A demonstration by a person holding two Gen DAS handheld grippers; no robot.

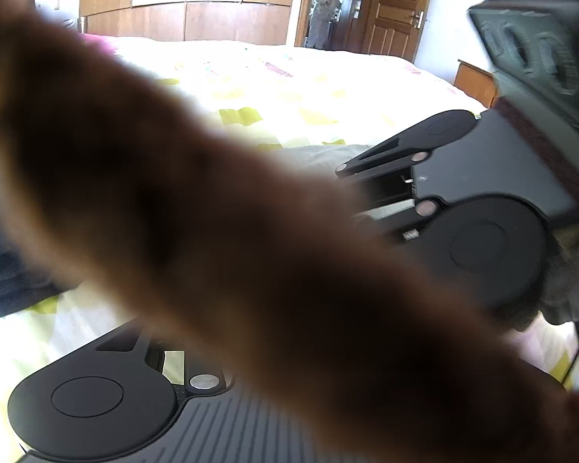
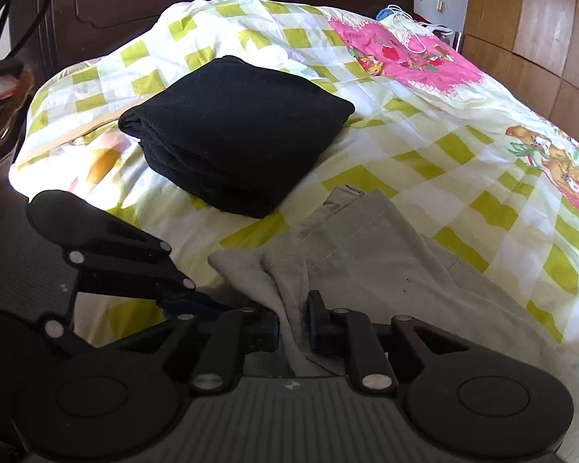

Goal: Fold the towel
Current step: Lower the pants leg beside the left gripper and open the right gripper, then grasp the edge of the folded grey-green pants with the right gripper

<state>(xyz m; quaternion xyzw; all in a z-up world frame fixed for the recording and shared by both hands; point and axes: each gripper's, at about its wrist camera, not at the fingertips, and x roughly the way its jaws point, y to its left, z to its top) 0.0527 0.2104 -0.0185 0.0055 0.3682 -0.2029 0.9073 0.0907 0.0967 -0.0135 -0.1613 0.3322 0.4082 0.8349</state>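
Grey-beige towel (image 2: 366,254) lies rumpled on checked bed quilt (image 2: 463,162), long axis running from near edge away toward right. Right claw (image 2: 293,318) slightly parted, towel fold between its pads; whether they press it, cannot tell. Left claw: blurred brown cloth (image 1: 212,212) covers its fingertips, state unclear. Folded black garment (image 2: 235,131) beyond towel.

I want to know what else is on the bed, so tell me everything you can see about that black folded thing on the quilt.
The black folded cloth is a dark, soft-looking fabric, folded into a thick, roughly square stack; several layered edges show along its near-left side. It lies flat, with one corner toward the camera, on the yellow-green checked quilt, toward the head of the bed. Nothing rests on it. No gripper touches it, and the grey-beige towel lies nearer the camera, apart from it.
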